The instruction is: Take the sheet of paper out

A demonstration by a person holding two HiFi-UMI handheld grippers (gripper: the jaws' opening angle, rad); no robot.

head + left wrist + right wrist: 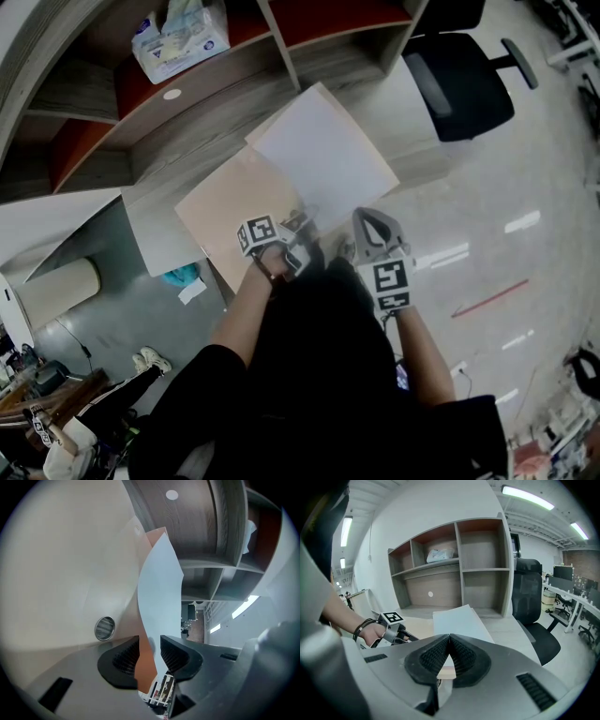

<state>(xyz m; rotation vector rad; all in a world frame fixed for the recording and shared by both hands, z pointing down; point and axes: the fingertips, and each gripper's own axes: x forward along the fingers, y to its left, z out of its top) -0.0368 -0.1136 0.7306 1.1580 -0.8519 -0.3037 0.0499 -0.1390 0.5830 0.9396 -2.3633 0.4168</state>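
Observation:
A tan folder lies on the wooden desk with a white sheet of paper on top of it. My left gripper is at the sheet's near left edge. In the left gripper view the jaws stand open, and the white sheet and the folder's brown edge pass between the pads. My right gripper is shut at the sheet's near right edge. Its closed tips sit over the sheet and hold nothing. I cannot tell if they touch it.
A shelf unit stands at the back of the desk, with a pack of tissues in one compartment. A black office chair is to the right. A person sits on the floor at lower left.

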